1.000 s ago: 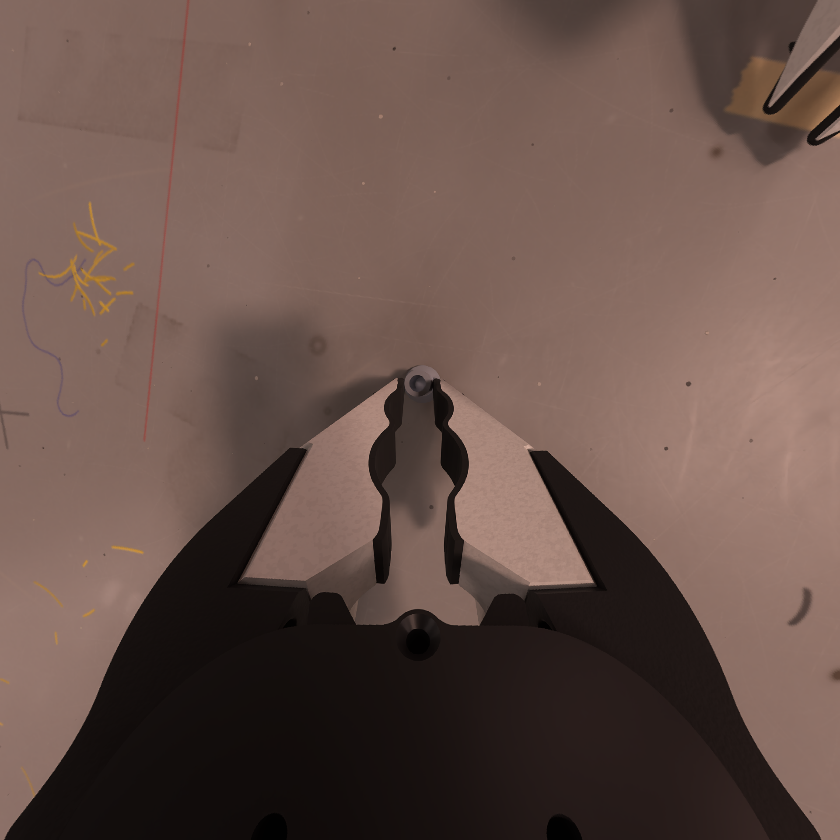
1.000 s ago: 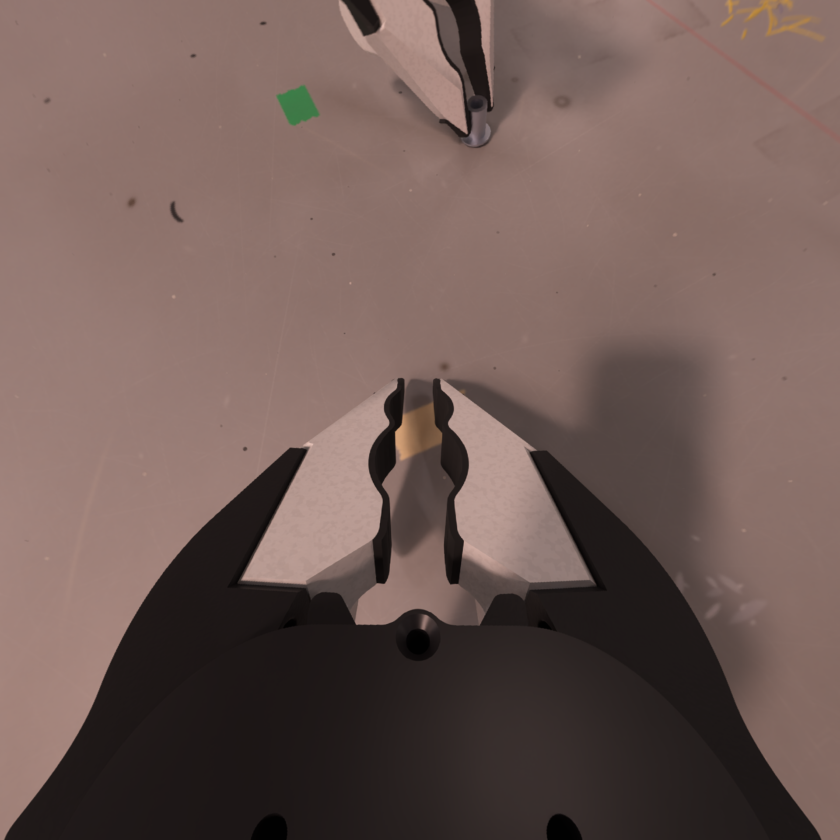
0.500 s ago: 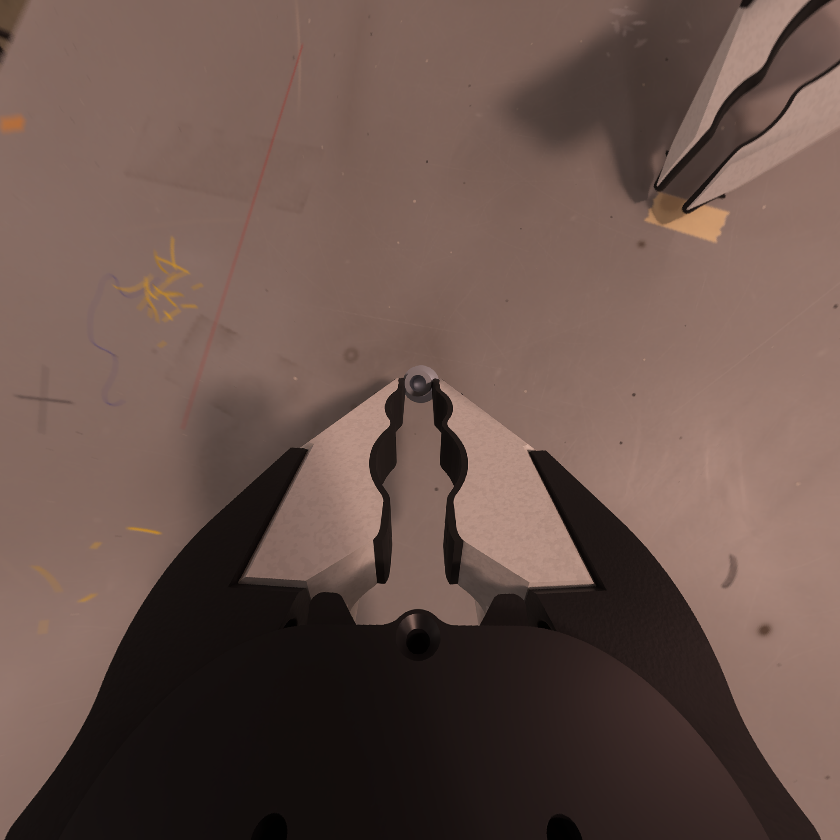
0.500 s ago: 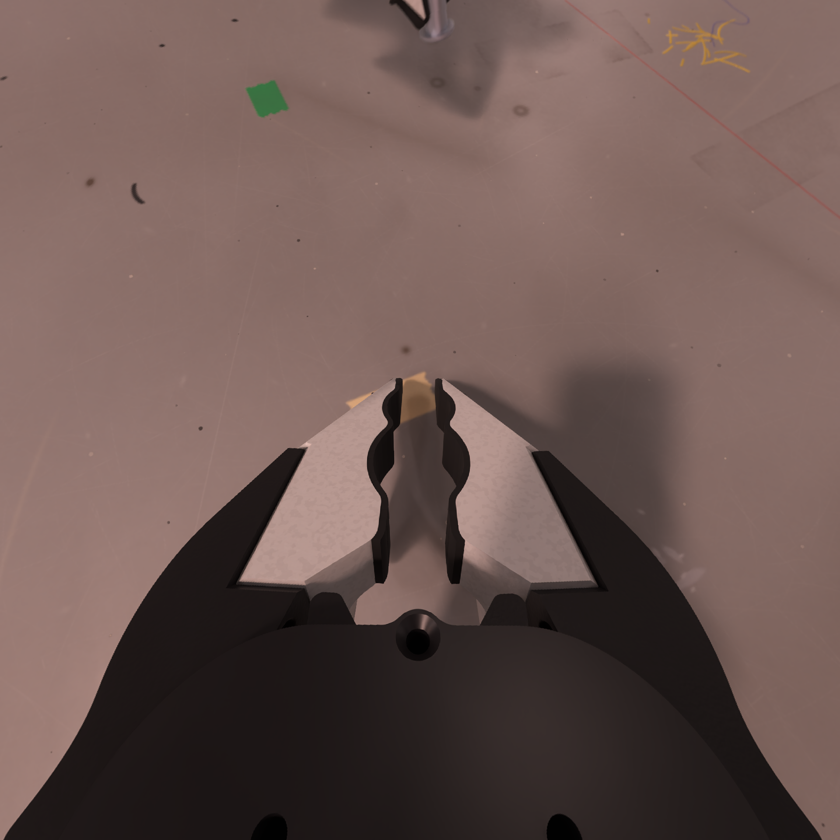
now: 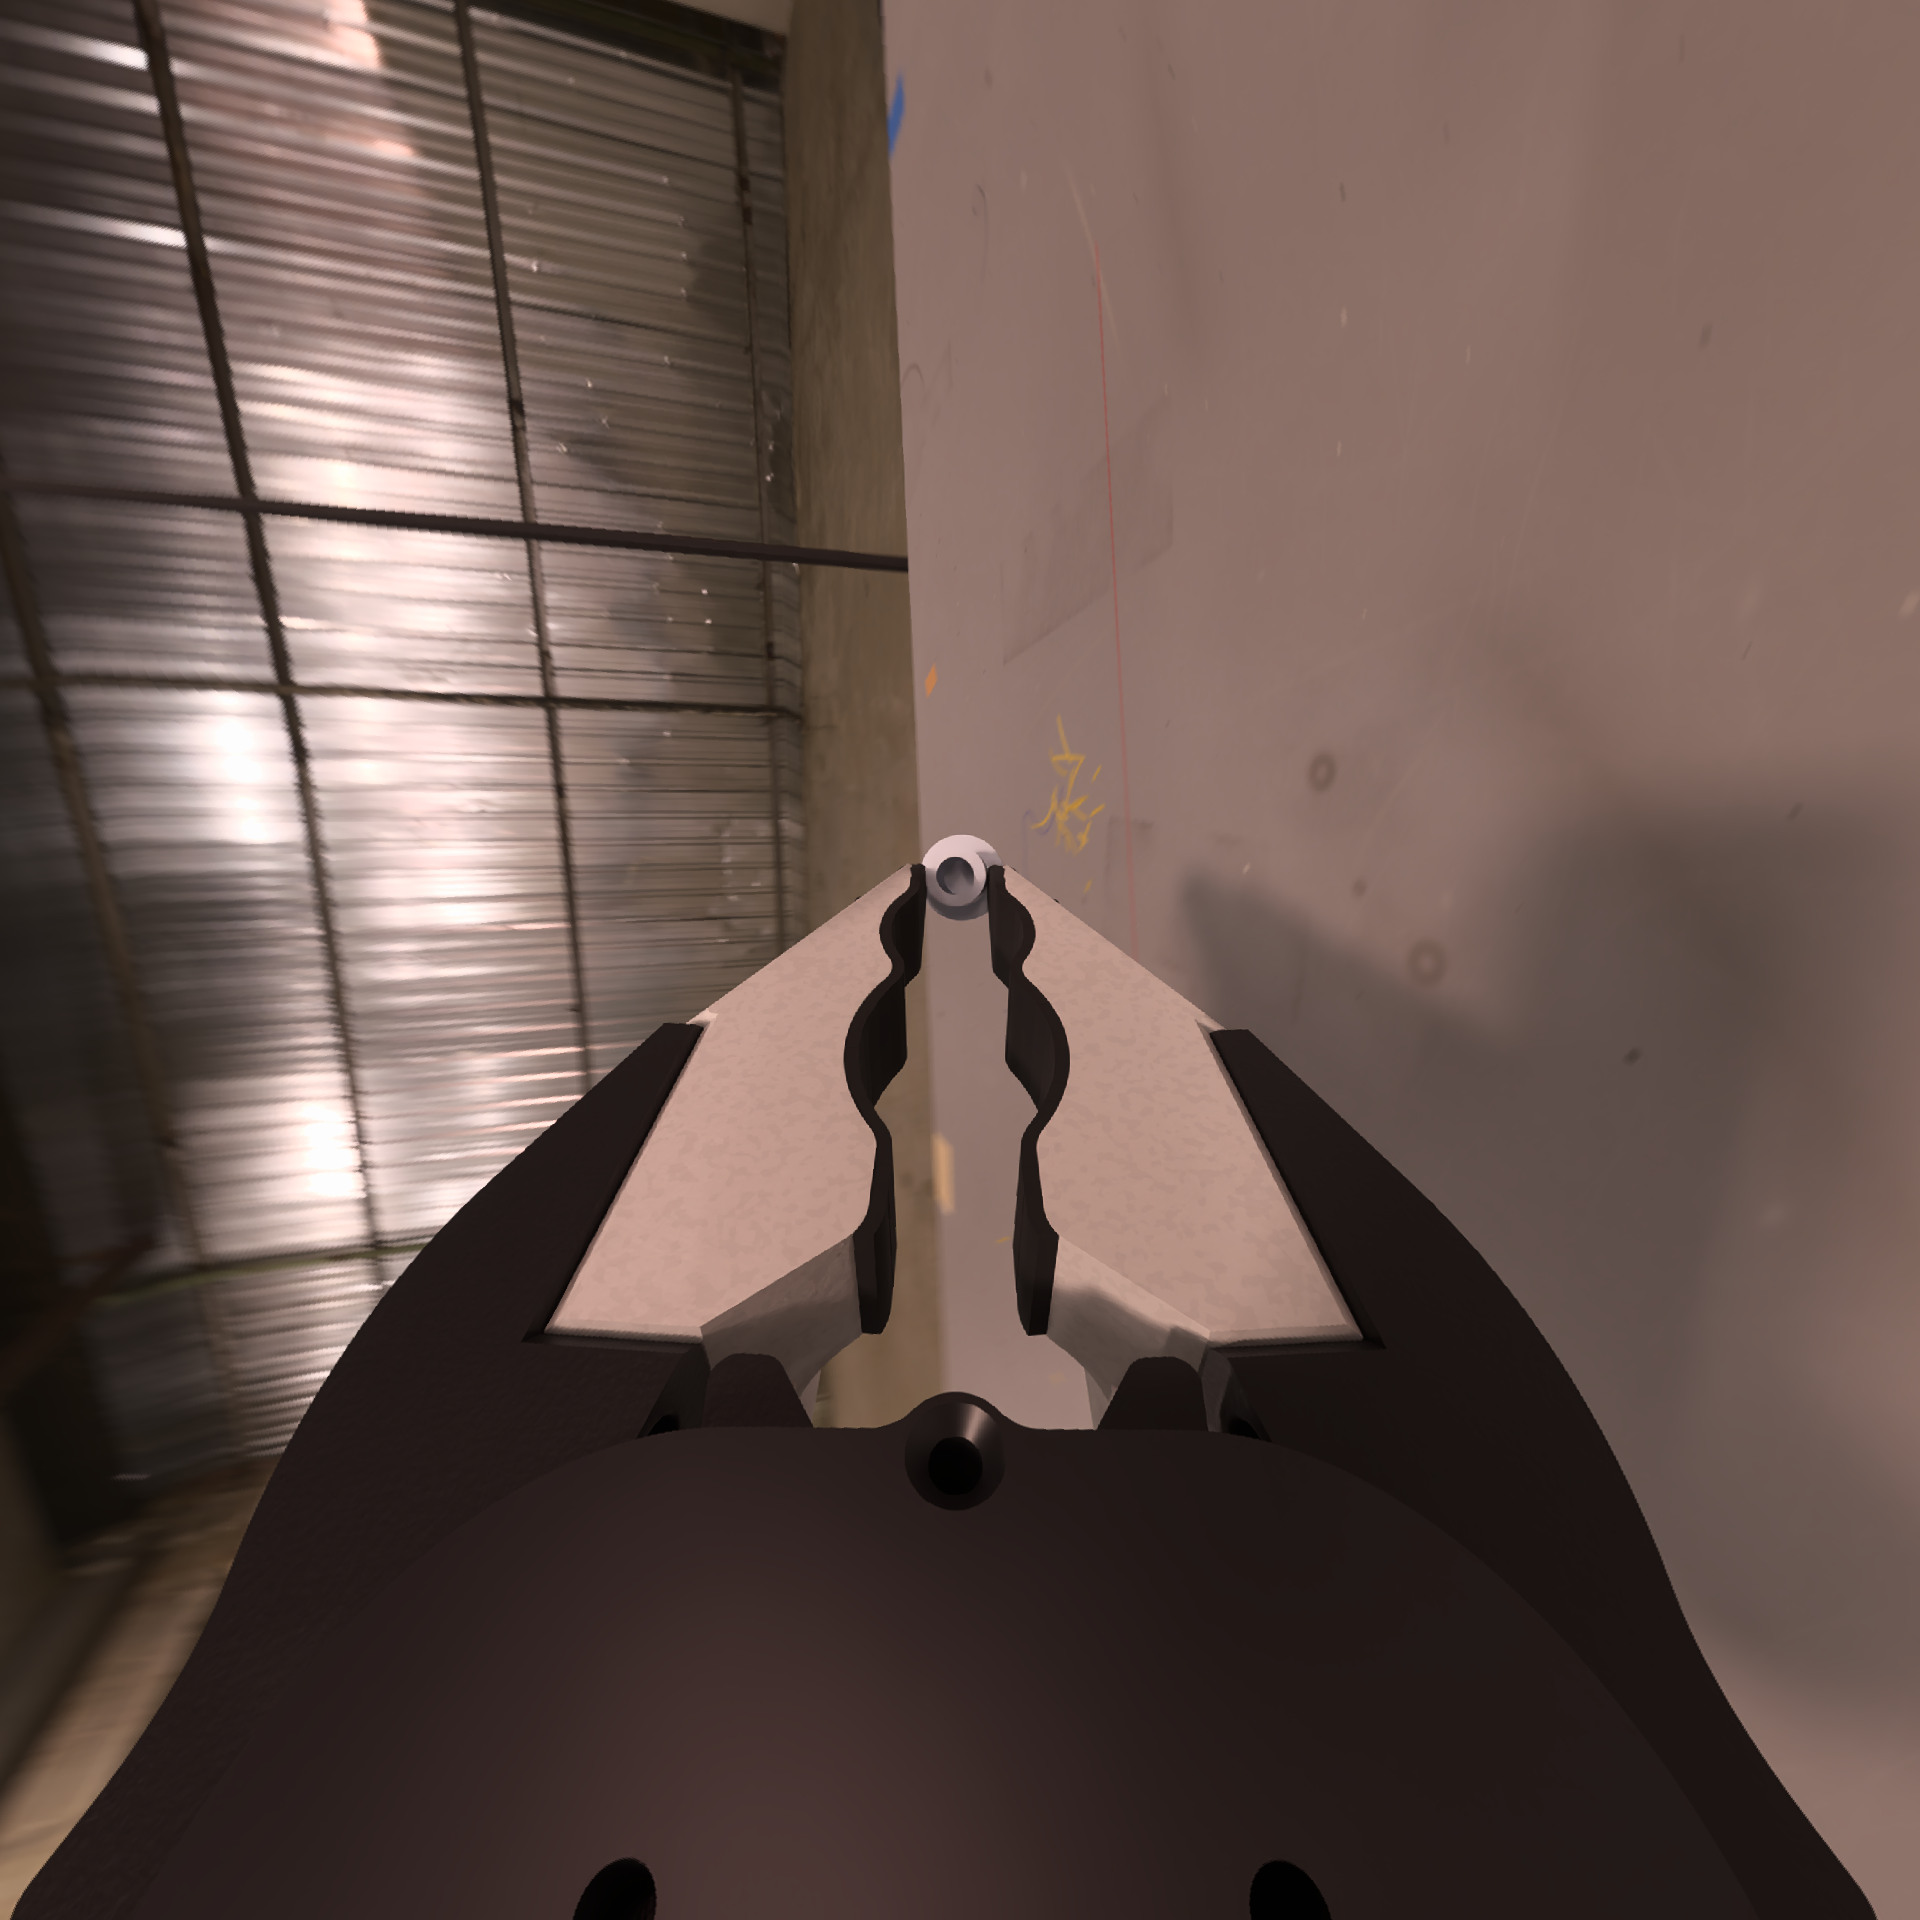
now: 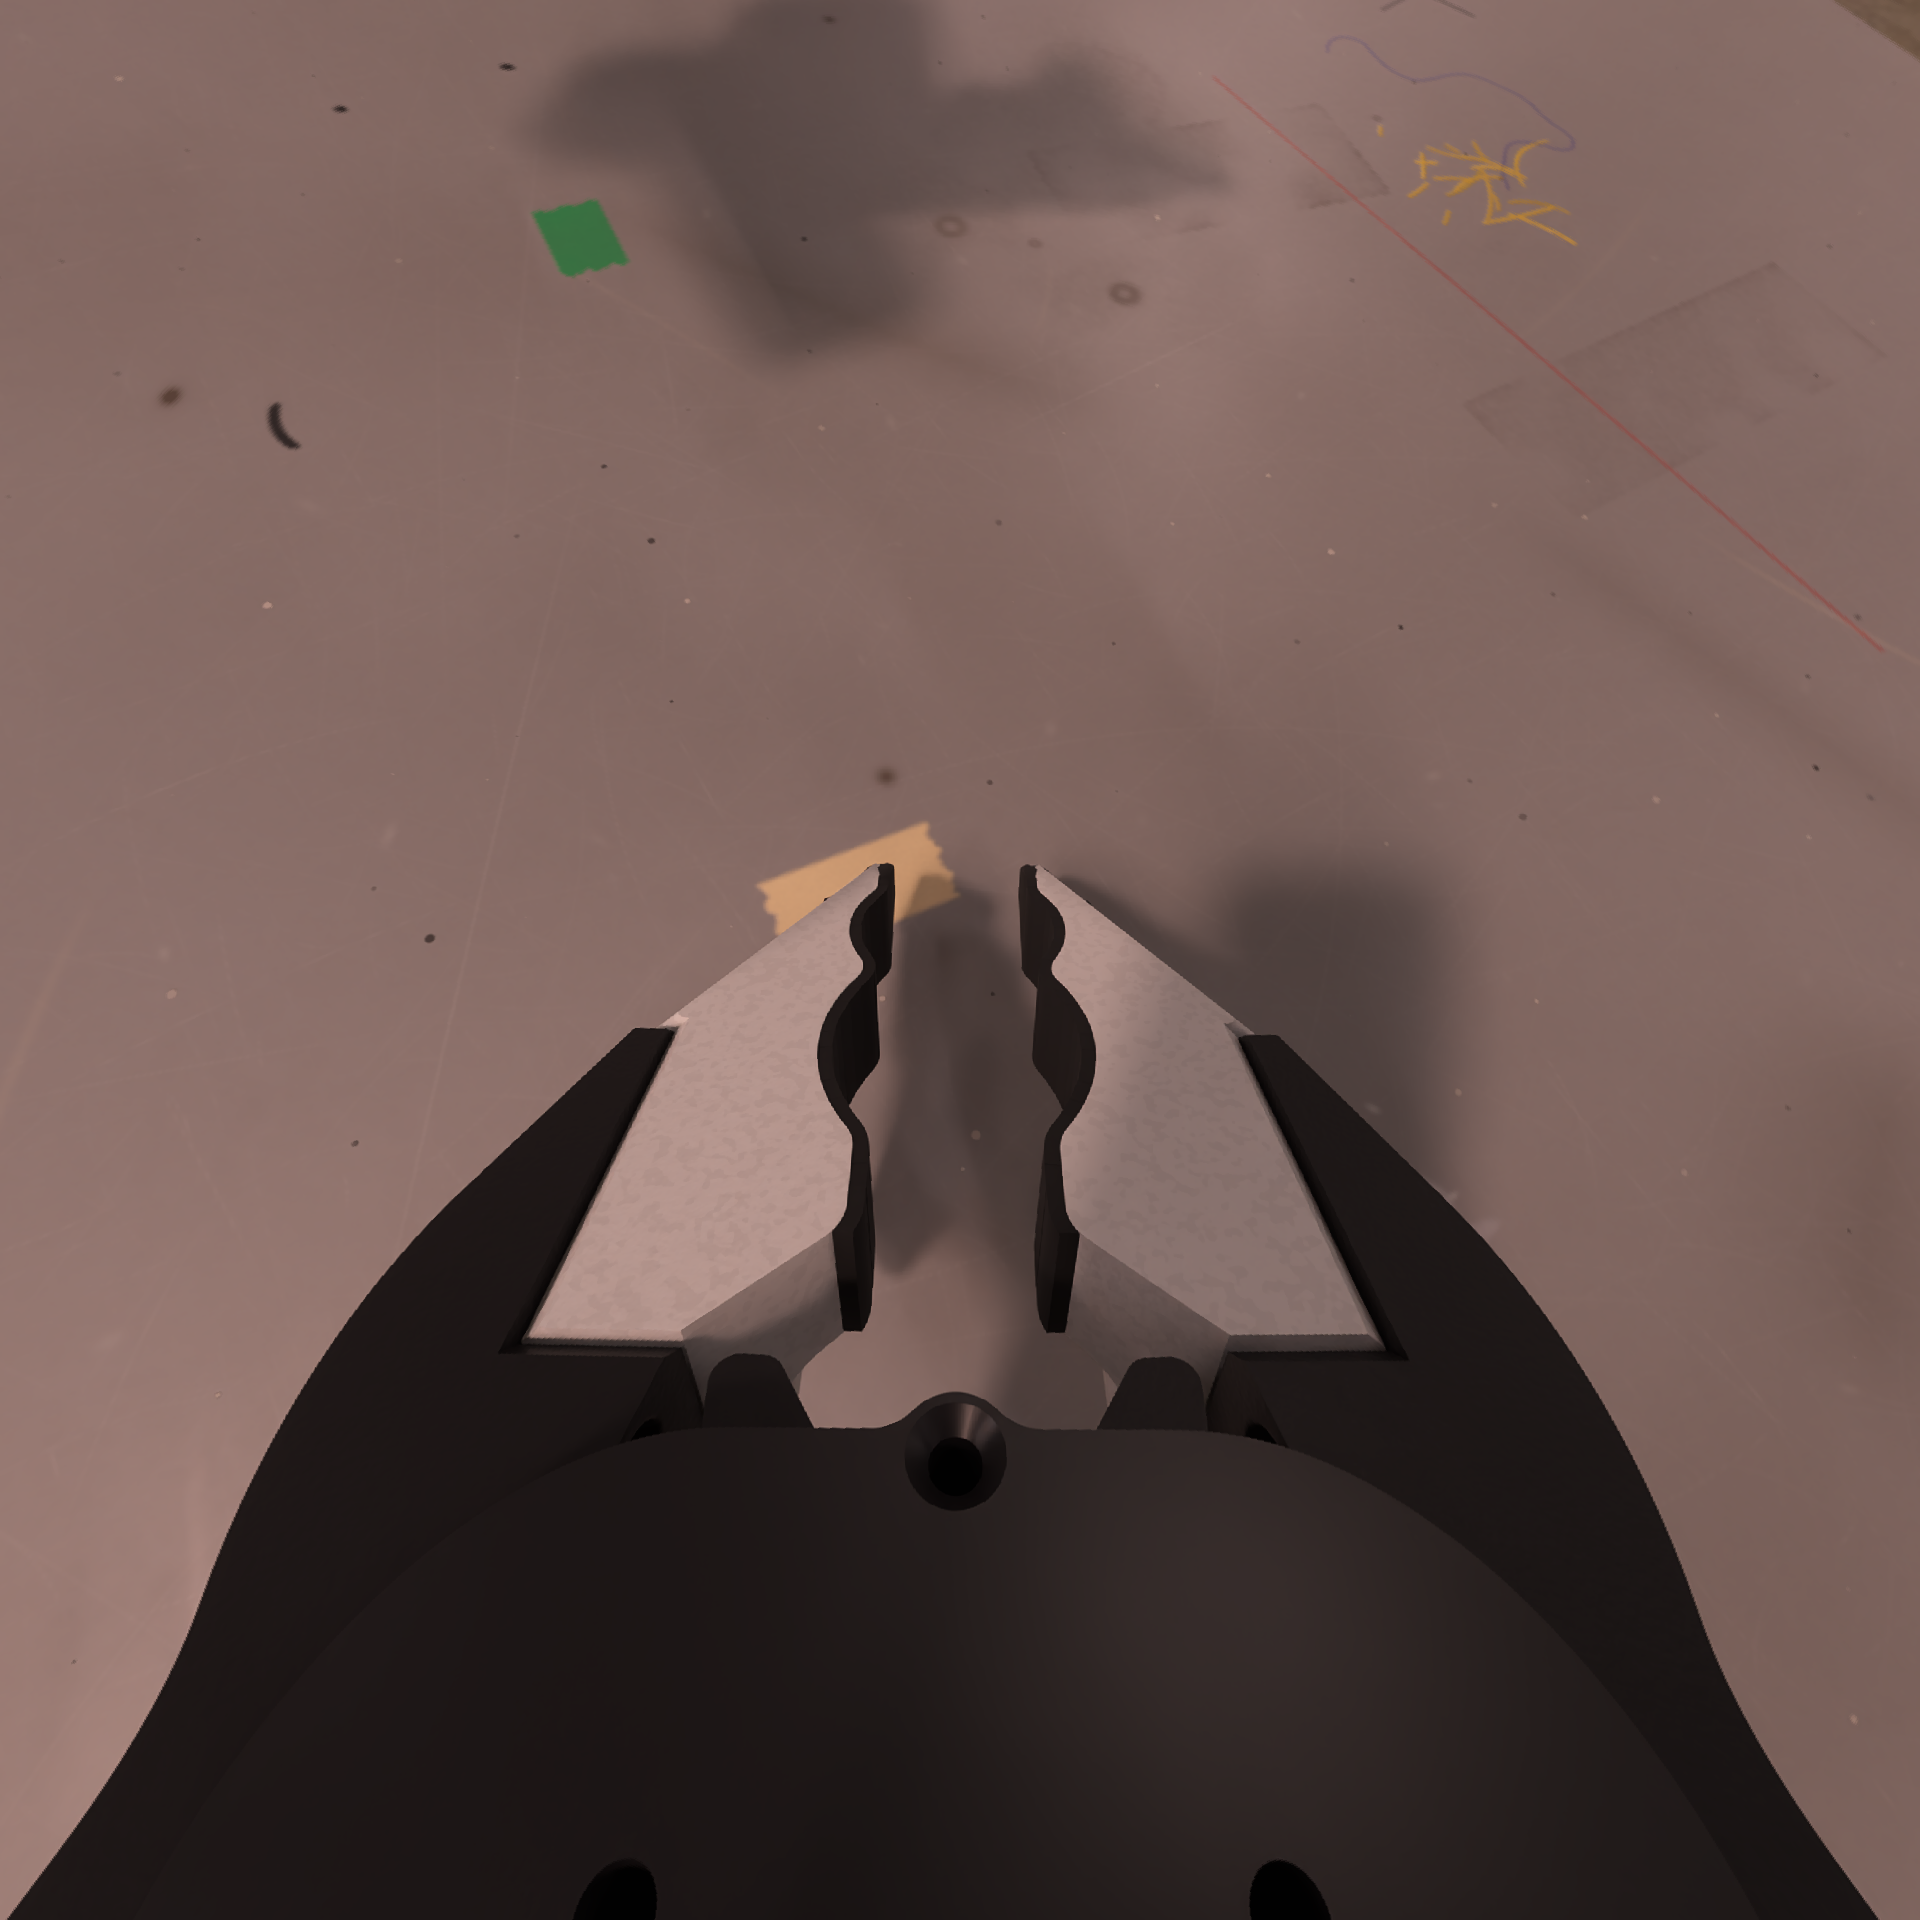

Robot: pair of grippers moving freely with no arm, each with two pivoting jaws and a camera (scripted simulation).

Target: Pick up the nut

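Observation:
In the left wrist view my left gripper [image 5: 957, 881] is shut on a small grey nut [image 5: 958, 876], pinched between the very fingertips. The gripper is lifted and rolled, so the table surface [image 5: 1455, 520] stands as a vertical plane on the right, well away from the nut. In the right wrist view my right gripper [image 6: 957, 881] is open and empty, its fingertips low over the table [image 6: 1039, 571], the left fingertip over a piece of tan tape [image 6: 862, 868]. The nut and the left gripper do not show in the right wrist view.
A corrugated metal wall with bars [image 5: 416, 623] fills the left of the left wrist view. On the table lie a green tape square [image 6: 579, 237], yellow scribbles [image 6: 1486, 187], a thin red line [image 6: 1558, 364] and a dark shadow [image 6: 831, 177].
My left gripper has risen high off the table with the nut and rolled sideways, out of the right wrist view. My right gripper's fingers have opened wider above the tan tape.

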